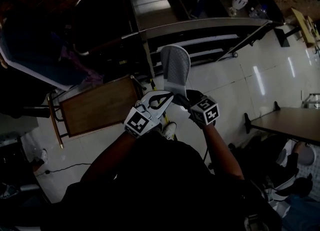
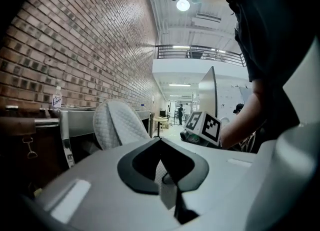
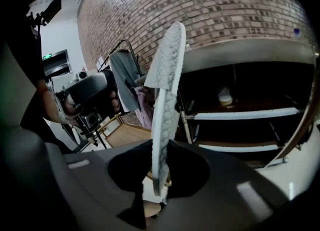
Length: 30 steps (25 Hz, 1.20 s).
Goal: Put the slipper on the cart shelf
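One slipper (image 1: 176, 70), one cart (image 1: 200, 23), two grippers: left gripper (image 1: 167, 96), right gripper (image 1: 181, 98)

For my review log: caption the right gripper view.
Right gripper clamps the white slipper edge-on, facing the cart shelves.

A brick wall (image 3: 225, 10) and brown table (image 1: 292, 122) show.

Slipper (image 1: 176, 67) between left gripper (image 1: 159, 99) and right gripper (image 1: 186, 97), before cart (image 1: 200, 23)
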Available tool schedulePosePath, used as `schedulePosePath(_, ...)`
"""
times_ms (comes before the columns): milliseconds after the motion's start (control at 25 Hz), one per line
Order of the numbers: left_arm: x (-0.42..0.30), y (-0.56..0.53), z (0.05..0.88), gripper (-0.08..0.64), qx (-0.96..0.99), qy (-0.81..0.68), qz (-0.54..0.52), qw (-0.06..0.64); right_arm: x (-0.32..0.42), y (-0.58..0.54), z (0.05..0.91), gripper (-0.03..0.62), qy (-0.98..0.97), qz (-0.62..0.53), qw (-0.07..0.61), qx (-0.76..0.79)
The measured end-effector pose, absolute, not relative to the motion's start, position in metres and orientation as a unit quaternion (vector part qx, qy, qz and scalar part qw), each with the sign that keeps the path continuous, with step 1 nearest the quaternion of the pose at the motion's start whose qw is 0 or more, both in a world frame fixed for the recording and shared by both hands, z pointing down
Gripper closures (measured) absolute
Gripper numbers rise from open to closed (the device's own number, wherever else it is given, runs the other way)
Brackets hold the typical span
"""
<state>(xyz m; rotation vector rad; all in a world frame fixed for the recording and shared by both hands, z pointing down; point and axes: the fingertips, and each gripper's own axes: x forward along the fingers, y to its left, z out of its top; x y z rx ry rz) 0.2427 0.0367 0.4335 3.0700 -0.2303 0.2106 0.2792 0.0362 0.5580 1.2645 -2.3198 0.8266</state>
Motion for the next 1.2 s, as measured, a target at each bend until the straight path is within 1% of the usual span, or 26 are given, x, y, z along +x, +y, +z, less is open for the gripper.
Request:
schedulePosePath(200,0.245,0.001,0.435,0.558,0.996,-0.067,0.054,0.033,0.285,0.012,0.583,0.528,-0.806,0.336,0.21,0.44)
schedulePosePath(520,0.248,-0.032,0.45,0.558,0.995,-0.059,0.056,0.05,0.269,-0.006,0.612,0.526,-0.805,0.414,0.211,0.369)
schedulePosePath(680,0.254,-0.044,0.455,0.558,0.994,-0.066,0.06,0.055,0.263,-0.004,0.627,0.528,-0.798,0.48,0.188,0.312)
schedulePosePath(840,0.263,-0.057,0.463,0.558,0.994,-0.077,0.069,0.047,0.273,-0.016,0.638,0.526,-0.792,0.511,0.165,0.29)
schedulePosePath(1200,0.291,-0.079,0.479,0.558,0.989,-0.1,0.086,0.06,0.291,-0.043,0.655,0.526,-0.772,0.593,0.12,0.192)
